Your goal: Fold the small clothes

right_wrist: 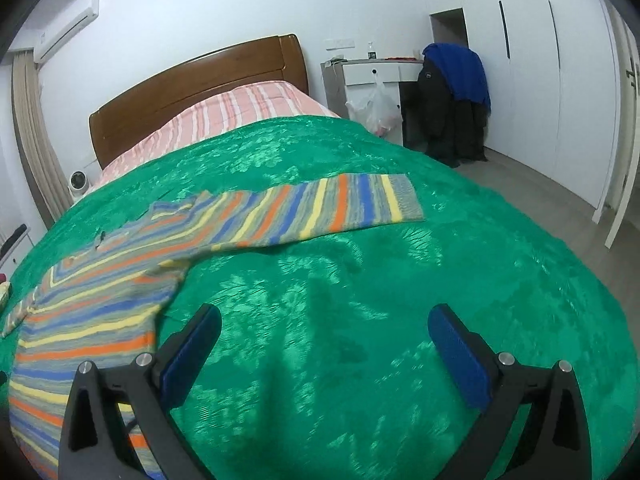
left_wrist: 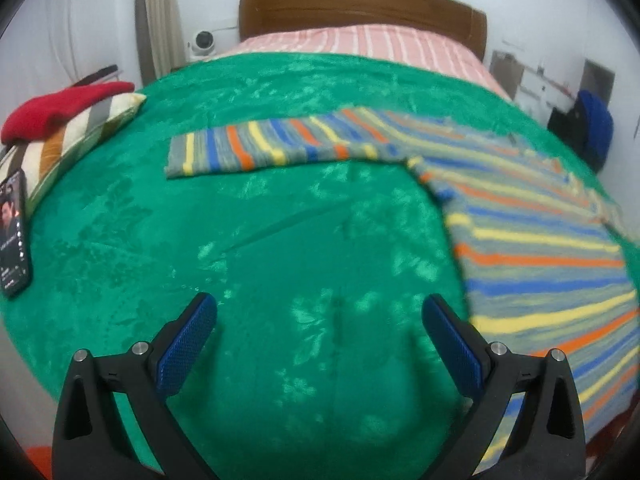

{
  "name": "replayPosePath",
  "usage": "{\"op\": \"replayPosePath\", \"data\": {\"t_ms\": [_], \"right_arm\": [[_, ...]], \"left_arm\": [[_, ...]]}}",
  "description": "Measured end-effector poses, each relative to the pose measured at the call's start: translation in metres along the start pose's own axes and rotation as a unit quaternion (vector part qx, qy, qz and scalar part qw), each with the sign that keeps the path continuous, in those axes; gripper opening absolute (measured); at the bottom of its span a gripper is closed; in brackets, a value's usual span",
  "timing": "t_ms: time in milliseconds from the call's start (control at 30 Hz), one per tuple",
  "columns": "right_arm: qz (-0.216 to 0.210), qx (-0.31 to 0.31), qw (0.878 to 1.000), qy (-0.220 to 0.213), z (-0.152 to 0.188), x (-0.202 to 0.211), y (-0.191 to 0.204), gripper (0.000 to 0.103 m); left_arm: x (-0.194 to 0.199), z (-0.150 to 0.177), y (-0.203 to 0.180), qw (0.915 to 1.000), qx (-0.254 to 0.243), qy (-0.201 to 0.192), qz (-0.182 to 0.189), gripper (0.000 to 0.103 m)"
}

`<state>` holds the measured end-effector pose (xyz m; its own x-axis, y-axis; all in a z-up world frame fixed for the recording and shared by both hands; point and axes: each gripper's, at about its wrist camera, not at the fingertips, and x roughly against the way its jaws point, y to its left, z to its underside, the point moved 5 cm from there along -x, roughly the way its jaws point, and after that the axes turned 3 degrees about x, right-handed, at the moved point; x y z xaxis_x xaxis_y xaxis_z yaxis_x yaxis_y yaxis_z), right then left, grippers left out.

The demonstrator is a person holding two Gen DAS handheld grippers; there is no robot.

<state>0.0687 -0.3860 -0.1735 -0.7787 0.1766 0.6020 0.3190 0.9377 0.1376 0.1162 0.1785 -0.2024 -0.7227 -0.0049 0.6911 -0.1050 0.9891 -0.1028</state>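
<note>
**A:** so what are the jaws doing? Both look wide apart to me.

**B:** yep. The left gripper (left_wrist: 320,320) has its jaws spread wide with nothing between the blue pads (left_wrist: 186,346), just hovering over the green blanket (left_wrist: 280,240). Same for the right gripper (right_wrist: 325,330): jaws wide, gripping nothing, bare blanket (right_wrist: 360,280) between them. Its left finger sits right at the edge of the sweater's body, can't tell if it's actually touching.

**A:** and the sweater?

**B:** the striped sweater (left_wrist: 540,240) lies flat on the bed, spread out. In the left wrist view the body is off to the right and one sleeve (left_wrist: 272,148) stretches straight out to the left, cuff end pointing toward the striped pillow (left_wrist: 76,136). In the right wrist view the sweater (right_wrist: 88,320) fills the lower left and the other sleeve (right_wrist: 320,210) runs out to the right, toward the wardrobe side.

**A:** looks?

**B:** grey knit with orange, blue and yellow stripes, a bit rumpled at the armpits.
</note>
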Motion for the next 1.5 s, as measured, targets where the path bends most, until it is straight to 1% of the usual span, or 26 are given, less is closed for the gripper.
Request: {"op": "replayPosePath", "data": {"t_ms": [100,167,267,333,400,433,467,533,633,700,767,867,900,967,1033,1133,1167,1200,1233,1267,1300,1333,1367,1400,1433,1500], "right_arm": [[-0.002,0.005,1.0,-0.019,-0.008,0.009,0.011,0.102],[0.0,0.016,0.999,-0.034,-0.012,0.014,0.018,0.102],[-0.001,0.029,0.999,-0.045,-0.011,0.016,0.024,0.102],[-0.002,0.034,0.999,-0.042,-0.006,0.015,0.026,0.102],[-0.006,0.038,0.999,-0.035,-0.002,0.011,0.025,0.102],[-0.003,0.041,0.999,-0.033,0.0,0.01,0.024,0.102],[0.0,0.041,0.999,-0.031,0.001,0.009,0.023,0.102],[-0.001,0.037,0.999,-0.026,0.001,0.007,0.019,0.102],[-0.001,0.039,0.999,-0.031,-0.003,0.004,0.015,0.102],[-0.008,0.043,0.998,-0.034,-0.005,-0.003,0.016,0.102],[-0.014,0.039,0.999,-0.019,-0.001,-0.018,0.015,0.102],[-0.024,0.015,0.999,0.025,0.019,-0.046,0.009,0.102],[-0.028,0.008,0.999,0.029,0.022,-0.05,0.005,0.102],[-0.038,-0.001,0.999,0.022,0.022,-0.05,0.002,0.102],[-0.04,0.003,0.999,0.022,0.023,-0.051,0.003,0.103],[-0.042,0.004,0.999,0.021,0.024,-0.051,0.003,0.103],[-0.041,0.005,0.999,0.021,0.025,-0.051,0.003,0.103],[-0.04,0.006,0.999,0.021,0.025,-0.051,0.002,0.103],[-0.039,0.007,0.999,0.022,0.025,-0.051,0.003,0.103],[-0.038,0.007,0.999,0.022,0.025,-0.051,0.002,0.103],[-0.039,0.007,0.999,0.022,0.025,-0.051,0.003,0.103],[-0.039,0.007,0.999,0.022,0.025,-0.051,0.003,0.103],[-0.039,0.007,0.999,0.022,0.025,-0.051,0.004,0.103],[-0.039,0.007,0.999,0.023,0.025,-0.051,0.004,0.103],[-0.039,0.008,0.999,0.023,0.025,-0.051,0.005,0.103],[-0.038,0.008,0.999,0.023,0.025,-0.051,0.005,0.103]], "left_arm": [[0.013,-0.01,-0.006,0.9996,0.006,-0.027,0.008,0.102],[0.012,-0.013,-0.009,0.9994,0.004,-0.032,0.009,0.102],[0.0,-0.011,-0.011,0.9995,0.01,-0.028,0.011,0.102],[-0.009,-0.007,-0.011,0.9994,0.016,-0.028,0.013,0.102],[-0.02,-0.008,-0.012,0.9995,0.029,-0.01,0.012,0.102],[-0.021,-0.012,-0.012,0.999,0.037,-0.014,0.021,0.102],[-0.02,-0.017,-0.012,0.9984,0.042,-0.028,0.025,0.102],[-0.022,-0.022,-0.011,0.9984,0.041,-0.038,0.015,0.102],[-0.039,-0.021,-0.005,0.999,0.037,-0.027,0.0,0.102],[-0.052,-0.019,0.001,0.9989,0.047,-0.008,-0.006,0.102],[-0.06,-0.017,0.006,0.9982,0.06,0.0,-0.005,0.102],[-0.064,-0.013,-0.001,0.9991,0.035,0.002,-0.024,0.102],[-0.063,-0.012,-0.004,0.9992,0.026,0.0,-0.029,0.102],[-0.062,-0.012,-0.007,0.9995,0.018,0.002,-0.026,0.102],[-0.054,-0.018,-0.013,0.9997,0.015,0.003,-0.021,0.102],[-0.046,-0.046,-0.02,0.9994,0.005,-0.025,-0.022,0.102],[-0.047,-0.055,-0.021,0.999,-0.001,-0.032,-0.031,0.102],[-0.053,-0.067,-0.019,0.9974,-0.014,-0.043,-0.057,0.102],[-0.059,-0.073,-0.018,0.9958,-0.025,-0.046,-0.075,0.102],[-0.069,-0.076,-0.016,0.9946,-0.039,-0.042,-0.087,0.102],[-0.087,-0.075,-0.012,0.9937,-0.053,-0.016,-0.098,0.102],[-0.102,-0.069,-0.008,0.9936,-0.055,0.016,-0.097,0.102],[-0.115,-0.063,-0.004,0.9941,-0.049,0.045,-0.085,0.103],[-0.116,-0.061,0.001,0.9964,-0.031,0.041,-0.067,0.103],[-0.113,-0.062,0.004,0.9973,-0.022,0.037,-0.06,0.103],[-0.112,-0.061,0.007,0.9975,-0.016,0.034,-0.059,0.103]]}}
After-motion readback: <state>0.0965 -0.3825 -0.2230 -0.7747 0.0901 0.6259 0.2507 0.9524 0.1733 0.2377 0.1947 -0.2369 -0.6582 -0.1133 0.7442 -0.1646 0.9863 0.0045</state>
